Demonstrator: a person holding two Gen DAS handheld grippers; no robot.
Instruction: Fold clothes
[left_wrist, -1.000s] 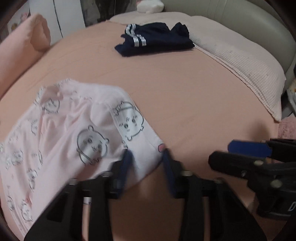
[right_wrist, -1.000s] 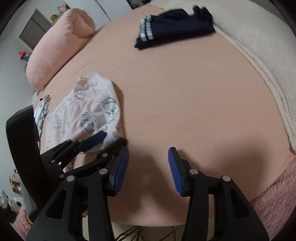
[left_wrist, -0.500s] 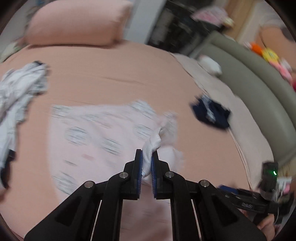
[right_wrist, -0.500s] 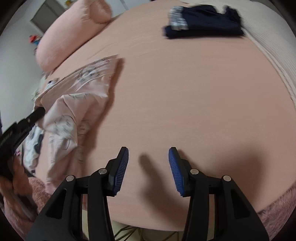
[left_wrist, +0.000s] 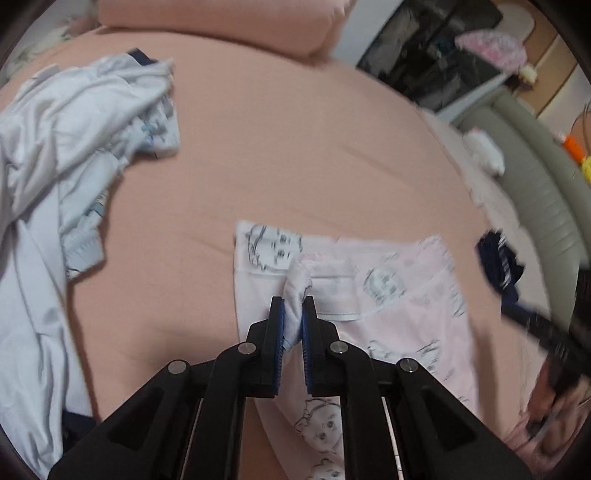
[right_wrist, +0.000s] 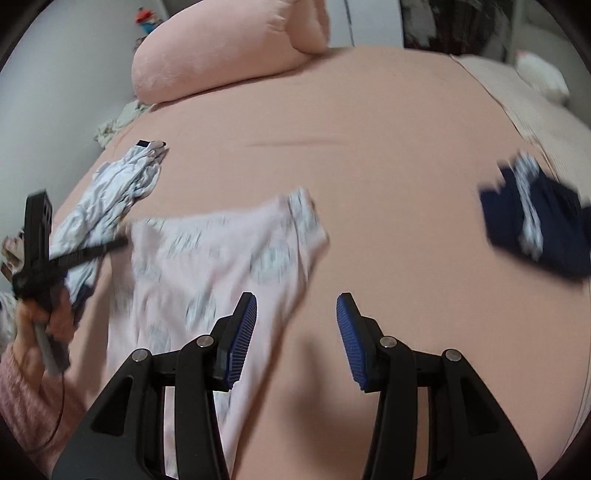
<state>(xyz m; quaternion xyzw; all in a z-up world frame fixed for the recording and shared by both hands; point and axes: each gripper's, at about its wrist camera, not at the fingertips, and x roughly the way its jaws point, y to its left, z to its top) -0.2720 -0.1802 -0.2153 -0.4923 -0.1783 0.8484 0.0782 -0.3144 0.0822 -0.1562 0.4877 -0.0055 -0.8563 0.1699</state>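
A pale pink garment printed with cartoon faces (left_wrist: 388, 295) lies spread on the peach bed sheet (left_wrist: 277, 147). My left gripper (left_wrist: 293, 306) is shut on a bunched fold of it near the waistband. In the right wrist view the same pink garment (right_wrist: 207, 266) lies blurred at left centre, and the left gripper (right_wrist: 92, 251) shows small at its left edge, held by a hand in a pink sleeve. My right gripper (right_wrist: 297, 306) stands open over the sheet, its left finger above the garment's edge, nothing between the pads.
A crumpled white and light-blue pile of clothes (left_wrist: 74, 166) lies at left. A folded navy garment with white stripes (right_wrist: 535, 229) sits at right. A peach bolster pillow (right_wrist: 229, 48) lies at the far end, a white waffle blanket (right_wrist: 535, 99) at far right.
The left gripper closed on the pink garment and carried it sideways across the bed; the garment now lies flatter. The right gripper swung the same way, staying open.
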